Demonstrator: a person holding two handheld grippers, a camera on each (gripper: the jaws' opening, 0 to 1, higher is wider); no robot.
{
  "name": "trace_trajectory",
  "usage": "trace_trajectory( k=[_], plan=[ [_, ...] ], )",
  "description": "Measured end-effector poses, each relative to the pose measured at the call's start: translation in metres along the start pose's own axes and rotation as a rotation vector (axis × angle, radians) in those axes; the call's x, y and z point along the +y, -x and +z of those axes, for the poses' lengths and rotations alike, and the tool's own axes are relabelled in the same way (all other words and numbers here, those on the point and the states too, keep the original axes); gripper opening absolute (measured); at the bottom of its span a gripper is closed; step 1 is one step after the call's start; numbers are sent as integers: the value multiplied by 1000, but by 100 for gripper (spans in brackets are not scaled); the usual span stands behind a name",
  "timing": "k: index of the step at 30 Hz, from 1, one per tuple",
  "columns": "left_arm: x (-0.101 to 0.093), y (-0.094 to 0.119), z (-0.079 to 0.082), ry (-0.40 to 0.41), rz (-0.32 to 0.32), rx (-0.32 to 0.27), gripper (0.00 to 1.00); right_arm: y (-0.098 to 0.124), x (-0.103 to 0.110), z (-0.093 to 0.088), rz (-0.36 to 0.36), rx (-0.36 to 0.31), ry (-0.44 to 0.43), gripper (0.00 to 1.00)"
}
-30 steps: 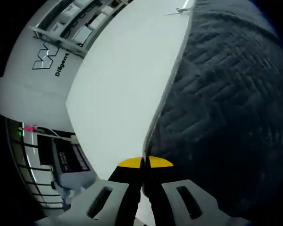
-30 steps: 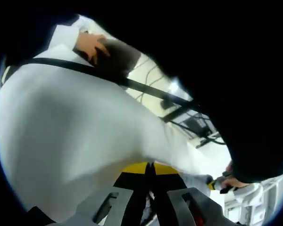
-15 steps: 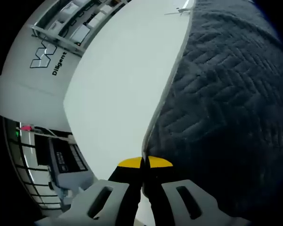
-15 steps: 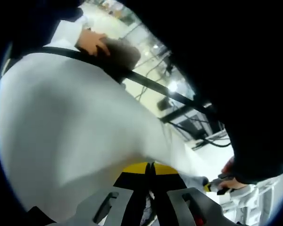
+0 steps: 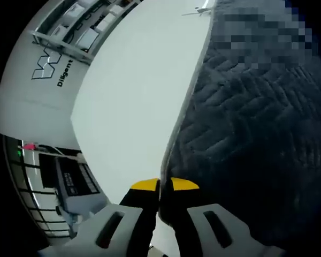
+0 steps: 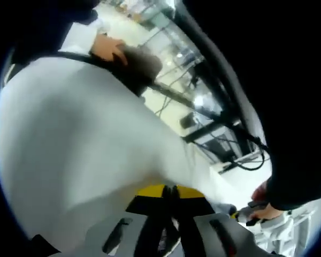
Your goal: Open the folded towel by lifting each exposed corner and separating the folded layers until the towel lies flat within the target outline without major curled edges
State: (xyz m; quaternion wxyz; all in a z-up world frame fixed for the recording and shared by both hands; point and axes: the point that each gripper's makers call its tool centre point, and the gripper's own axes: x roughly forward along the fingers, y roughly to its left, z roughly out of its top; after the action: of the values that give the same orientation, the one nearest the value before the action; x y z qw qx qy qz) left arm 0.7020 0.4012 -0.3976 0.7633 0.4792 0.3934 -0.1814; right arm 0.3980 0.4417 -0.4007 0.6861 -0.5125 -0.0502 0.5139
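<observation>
The white towel [image 5: 134, 91] is stretched up in the air, its thin edge running from my left gripper [image 5: 160, 187] toward the top of the left gripper view. That gripper is shut on the towel's edge. In the right gripper view the towel [image 6: 80, 144] spreads wide and smooth above my right gripper [image 6: 168, 191], whose jaws are shut on its cloth. At the lower right of that view a hand holds the other gripper [image 6: 250, 213] by the towel's far end.
A person's dark quilted jacket [image 5: 257, 150] hangs close behind the towel's edge. A white wall with a logo [image 5: 48, 69] and shelving stand at the left. Another hand in a dark sleeve [image 6: 108, 51] shows at the upper left, with black frames and cables [image 6: 214, 134] beyond.
The right gripper view has tilted, bringing more of the lit room and black frames into sight. The left gripper view has barely shifted. Both grippers stay shut on the towel.
</observation>
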Motion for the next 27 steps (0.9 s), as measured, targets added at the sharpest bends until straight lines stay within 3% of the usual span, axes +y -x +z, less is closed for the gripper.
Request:
trace_trajectory(
  k=[5, 7, 10, 11, 13, 15, 17, 21, 27],
  plan=[
    [15, 12, 5, 93, 11, -48, 71, 4, -8, 6, -12, -30, -13, 37],
    [24, 16, 4, 118, 66, -45, 97, 6, -15, 8, -44, -41, -1, 49],
    [50, 31, -12, 129, 220, 60, 100, 9, -23, 11, -71, -58, -3, 67],
    [59, 36, -6, 119, 262, 32, 100, 9, -27, 11, -76, -55, -23, 72],
    [59, 40, 5, 108, 244, -23, 100, 11, -33, 11, -74, -58, -48, 84],
    [56, 45, 4, 135, 215, -13, 100, 13, -38, 9, -82, -54, -53, 92],
    [60, 51, 5, 120, 235, -11, 100, 14, -41, 9, -93, -55, -59, 99],
    [68, 65, 6, 108, 243, -19, 100, 17, -41, 7, -85, -33, -74, 100],
    [87, 90, 2, 147, 257, -51, 100, 30, -50, 8, -101, -51, -124, 100]
  ],
)
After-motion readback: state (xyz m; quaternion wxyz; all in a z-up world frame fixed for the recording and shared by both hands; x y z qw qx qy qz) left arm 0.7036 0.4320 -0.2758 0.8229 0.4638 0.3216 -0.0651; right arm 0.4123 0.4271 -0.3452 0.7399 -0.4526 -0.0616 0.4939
